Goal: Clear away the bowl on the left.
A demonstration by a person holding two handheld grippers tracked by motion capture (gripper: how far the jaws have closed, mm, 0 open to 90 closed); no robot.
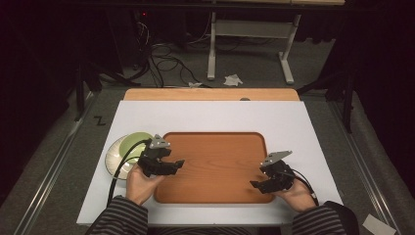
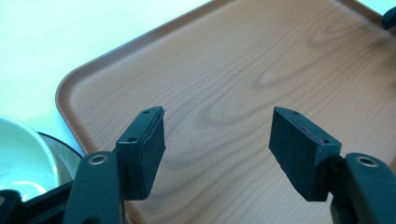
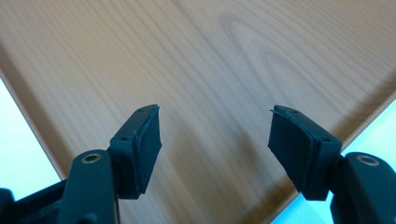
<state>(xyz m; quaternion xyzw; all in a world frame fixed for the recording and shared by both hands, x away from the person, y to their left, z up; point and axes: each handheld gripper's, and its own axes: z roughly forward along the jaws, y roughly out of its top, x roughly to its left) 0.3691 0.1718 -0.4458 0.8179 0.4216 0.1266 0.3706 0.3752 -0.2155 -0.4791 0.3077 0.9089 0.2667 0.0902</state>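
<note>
Wooden tray (image 1: 215,166) sits mid-table on the white board (image 1: 210,115), bare inside. L gripper (image 1: 177,163) hangs over tray's 9 o'clock edge, jaws wide apart w/ nothing btwn them; its own view shows pads (image 2: 144,149) above the tray's rounded corner. R gripper (image 1: 256,185) is over the tray's 4 o'clock corner, jaws also spread, nothing gripped, only wood grain under its pads (image 3: 299,149). Bowl stack (image 1: 125,152), green on top, rests just beside the tray at 9 o'clock, behind L gripper.

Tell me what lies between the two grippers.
Bare wooden tray floor lies between the left gripper and the right gripper; the high view shows it.
</note>
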